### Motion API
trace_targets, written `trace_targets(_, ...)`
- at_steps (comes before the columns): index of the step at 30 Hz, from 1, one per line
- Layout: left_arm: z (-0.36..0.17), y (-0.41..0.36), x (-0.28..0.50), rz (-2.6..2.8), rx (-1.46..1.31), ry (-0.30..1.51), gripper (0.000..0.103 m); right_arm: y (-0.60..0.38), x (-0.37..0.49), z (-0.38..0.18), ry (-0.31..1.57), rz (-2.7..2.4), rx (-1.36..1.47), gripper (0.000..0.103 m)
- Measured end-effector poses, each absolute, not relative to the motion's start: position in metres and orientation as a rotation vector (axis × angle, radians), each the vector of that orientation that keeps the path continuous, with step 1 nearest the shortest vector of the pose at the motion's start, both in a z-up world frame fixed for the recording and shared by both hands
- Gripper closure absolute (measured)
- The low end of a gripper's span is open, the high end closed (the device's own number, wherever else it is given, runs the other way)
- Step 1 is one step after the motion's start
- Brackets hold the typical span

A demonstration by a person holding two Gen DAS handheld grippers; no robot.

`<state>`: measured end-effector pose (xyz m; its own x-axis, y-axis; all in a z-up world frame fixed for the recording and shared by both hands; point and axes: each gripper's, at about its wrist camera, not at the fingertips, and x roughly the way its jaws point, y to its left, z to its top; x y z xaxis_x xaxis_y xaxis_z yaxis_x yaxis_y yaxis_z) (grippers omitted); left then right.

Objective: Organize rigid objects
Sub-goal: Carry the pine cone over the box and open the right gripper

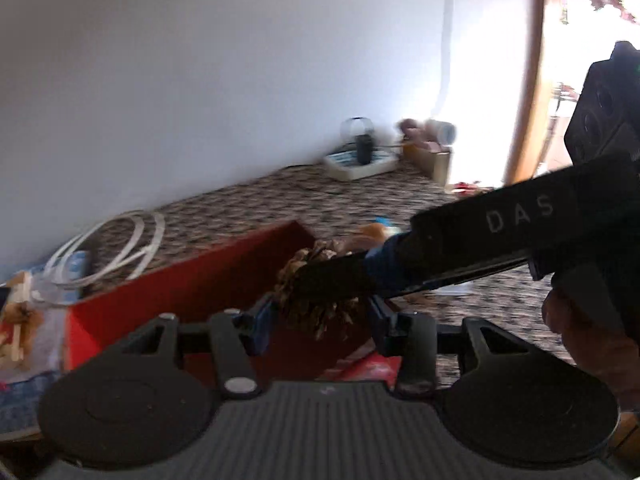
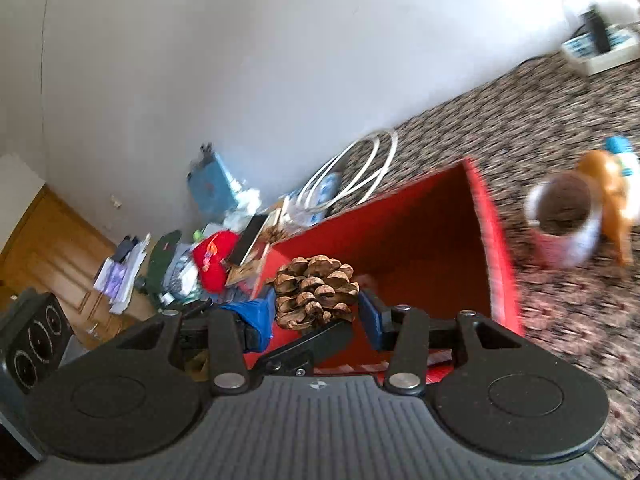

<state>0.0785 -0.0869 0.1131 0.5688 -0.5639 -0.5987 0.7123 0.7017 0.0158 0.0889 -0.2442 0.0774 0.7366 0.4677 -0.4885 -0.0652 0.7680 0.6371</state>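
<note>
- Pinecone [image 2: 316,288] sits clamped between the pads of both your left hand-held gripper [image 1: 320,316] and right hand-held gripper [image 2: 316,312].
- Red box [image 2: 440,232] lies open just behind it.

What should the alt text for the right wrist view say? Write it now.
A pine cone sits between the blue pads of the right hand-held gripper, above an open red box on a speckled carpet. A mug and an orange toy animal stand beside the box.
</note>
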Motion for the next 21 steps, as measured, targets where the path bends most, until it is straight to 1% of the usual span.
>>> trace_targets(12,0.064,-0.031,0.157,-0.542,0.246,0.823,0.055,-0.197,0.2,0.024,1.014,0.37,0.718,0.074)
trace_targets(15,0.054,-0.019,0.163,-0.524,0.224,0.868,0.052,-0.195,0.216,0.02,1.076,0.336,0.722,0.074)
trace_targets(17,0.049,-0.011,0.162,-0.521,0.211,0.885,0.052,-0.19,0.229,0.016,1.144,0.316,0.711,0.074)
trace_targets(21,0.042,-0.003,0.159,-0.53,0.198,0.906,0.051,-0.171,0.251,0.007,1.209,0.315,0.651,0.074)
